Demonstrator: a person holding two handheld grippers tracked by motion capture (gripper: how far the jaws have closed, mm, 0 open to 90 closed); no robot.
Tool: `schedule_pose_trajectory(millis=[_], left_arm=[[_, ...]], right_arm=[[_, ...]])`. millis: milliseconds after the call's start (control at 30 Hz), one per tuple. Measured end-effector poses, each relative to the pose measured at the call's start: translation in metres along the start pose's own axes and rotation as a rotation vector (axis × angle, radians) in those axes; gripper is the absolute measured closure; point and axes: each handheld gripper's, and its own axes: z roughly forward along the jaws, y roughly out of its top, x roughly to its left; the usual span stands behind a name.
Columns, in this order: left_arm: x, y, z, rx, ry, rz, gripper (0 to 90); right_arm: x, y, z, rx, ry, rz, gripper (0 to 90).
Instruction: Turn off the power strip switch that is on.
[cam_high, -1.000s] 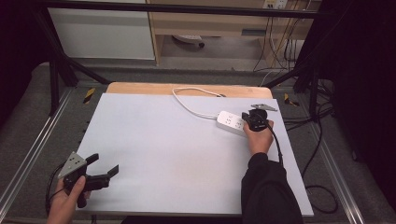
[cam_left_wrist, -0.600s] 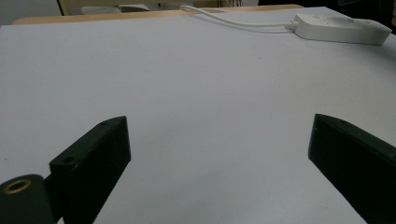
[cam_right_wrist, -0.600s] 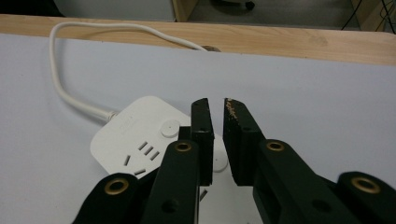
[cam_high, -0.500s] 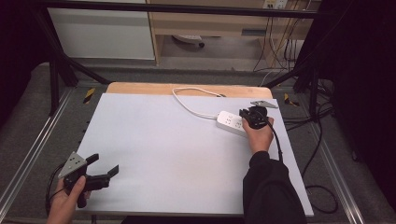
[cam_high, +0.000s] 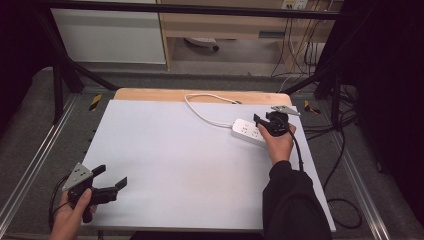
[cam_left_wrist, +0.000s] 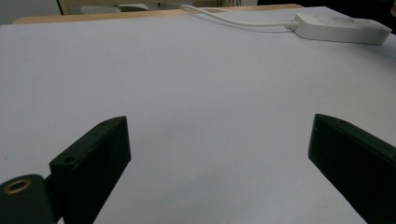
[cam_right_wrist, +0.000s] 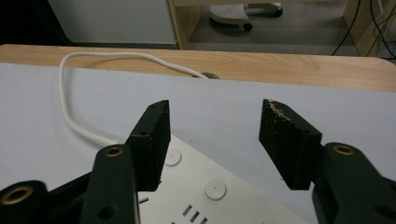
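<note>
A white power strip (cam_high: 247, 131) lies at the right back of the white table sheet (cam_high: 190, 165), its white cable (cam_high: 205, 112) looping toward the far edge. My right gripper (cam_high: 258, 121) hovers open just above the strip's right end. In the right gripper view its jaws straddle empty air (cam_right_wrist: 215, 112), with the strip (cam_right_wrist: 210, 191) below and the cable (cam_right_wrist: 70, 116) curving off to the left. My left gripper (cam_high: 111, 176) stands open near the front left corner, holding nothing. The left gripper view has this gripper (cam_left_wrist: 219, 121) over bare sheet, the strip (cam_left_wrist: 343, 28) far off.
A bare wooden band (cam_high: 200, 95) runs along the table's far edge. Metal rails (cam_high: 35, 165) flank the table on both sides. Black cables (cam_high: 340, 160) hang off the right. A white cabinet (cam_high: 107, 35) and wooden furniture stand behind.
My right gripper has crept slightly forward over the power strip's end. The left gripper has stayed put.
</note>
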Motion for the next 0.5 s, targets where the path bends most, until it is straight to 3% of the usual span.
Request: schedule_pose_trajectory(millis=[200,500], left_arm=[[0.0,0.0,0.0,0.0,0.001,0.001,5.5],[0.0,0.0,0.0,-0.002,0.001,0.001,5.5]], right_arm=[[0.0,0.002,-0.004,-0.002,-0.007,0.015,27.3],[0.001,0.008,-0.011,-0.027,-0.019,0.016,18.0]])
